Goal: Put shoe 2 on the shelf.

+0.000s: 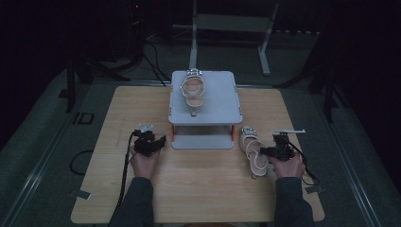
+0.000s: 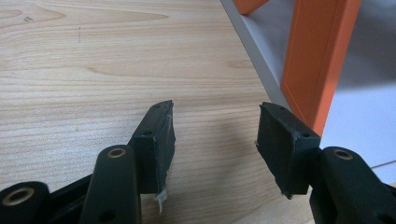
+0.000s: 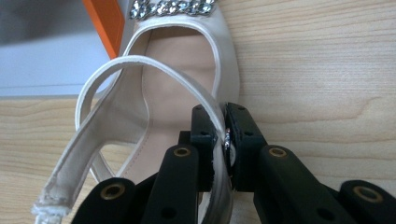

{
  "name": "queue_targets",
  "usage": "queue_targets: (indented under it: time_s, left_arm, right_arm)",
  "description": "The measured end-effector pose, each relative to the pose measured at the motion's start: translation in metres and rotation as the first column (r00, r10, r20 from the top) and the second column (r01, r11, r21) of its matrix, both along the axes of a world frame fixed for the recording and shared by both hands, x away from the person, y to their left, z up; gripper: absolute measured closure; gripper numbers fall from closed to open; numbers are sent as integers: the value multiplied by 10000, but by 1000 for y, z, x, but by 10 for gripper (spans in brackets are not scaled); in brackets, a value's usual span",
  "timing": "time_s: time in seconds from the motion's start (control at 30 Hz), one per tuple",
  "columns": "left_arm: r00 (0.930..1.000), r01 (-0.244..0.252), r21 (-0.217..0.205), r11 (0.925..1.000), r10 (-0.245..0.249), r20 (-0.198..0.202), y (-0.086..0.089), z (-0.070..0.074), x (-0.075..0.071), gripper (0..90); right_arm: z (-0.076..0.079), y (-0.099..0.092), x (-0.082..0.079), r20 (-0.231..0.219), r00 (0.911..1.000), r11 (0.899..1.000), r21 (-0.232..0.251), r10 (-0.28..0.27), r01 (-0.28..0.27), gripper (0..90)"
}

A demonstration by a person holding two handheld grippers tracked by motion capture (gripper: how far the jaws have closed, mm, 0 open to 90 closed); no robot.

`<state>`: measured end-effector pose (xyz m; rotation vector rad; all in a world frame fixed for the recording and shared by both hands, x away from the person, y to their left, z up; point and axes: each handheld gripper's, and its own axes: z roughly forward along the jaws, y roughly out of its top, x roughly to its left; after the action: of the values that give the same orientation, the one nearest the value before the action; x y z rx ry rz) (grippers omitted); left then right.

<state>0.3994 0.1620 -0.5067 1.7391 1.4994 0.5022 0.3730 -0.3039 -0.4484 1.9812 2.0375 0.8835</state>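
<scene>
Okay, my right hand-held gripper (image 3: 223,140) is clamped on the ankle strap (image 3: 212,105) of the sandal (image 1: 252,150) lying on the bench (image 1: 198,184) beside the rack (image 1: 205,97). Left hand-held gripper (image 2: 215,135) gapes empty. Lift slowly so the strap doesn't slip.

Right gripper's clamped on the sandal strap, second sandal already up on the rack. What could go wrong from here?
1. The right gripper pinches only the thin ankle strap of the sandal; lifted, the shoe may swing or slip out.
2. The sandal lies close beside the shelf rack and its orange leg; a swinging toe could catch there.
3. The left gripper is open and holds nothing, so nothing steadies the shoe.
</scene>
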Motion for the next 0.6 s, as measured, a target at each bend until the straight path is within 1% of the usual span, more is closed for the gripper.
queue_targets:
  time_s: [0.13,0.2,0.27,0.37,0.6]
  left_arm:
    - [10000,-5,19,10000,5,4,0,0,0,466]
    - [10000,9,82,10000,-9,6,-1,0,0,465]
    - [10000,5,109,9999,-5,21,-1,0,0,465]
    - [10000,3,101,9999,-3,21,-1,0,0,465]
    - [10000,7,107,9999,-7,20,-1,0,0,465]
  right_arm:
    - [1,-2,2,-27,10000,9999,157,-53,54,829]
    - [2,-3,4,-146,9998,9994,333,-93,98,830]
    - [3,-5,5,-110,9999,9985,537,-103,108,830]
    - [4,-5,6,-119,9998,9980,612,-163,170,830]
    - [3,-6,8,-84,9996,9949,969,-257,264,831]
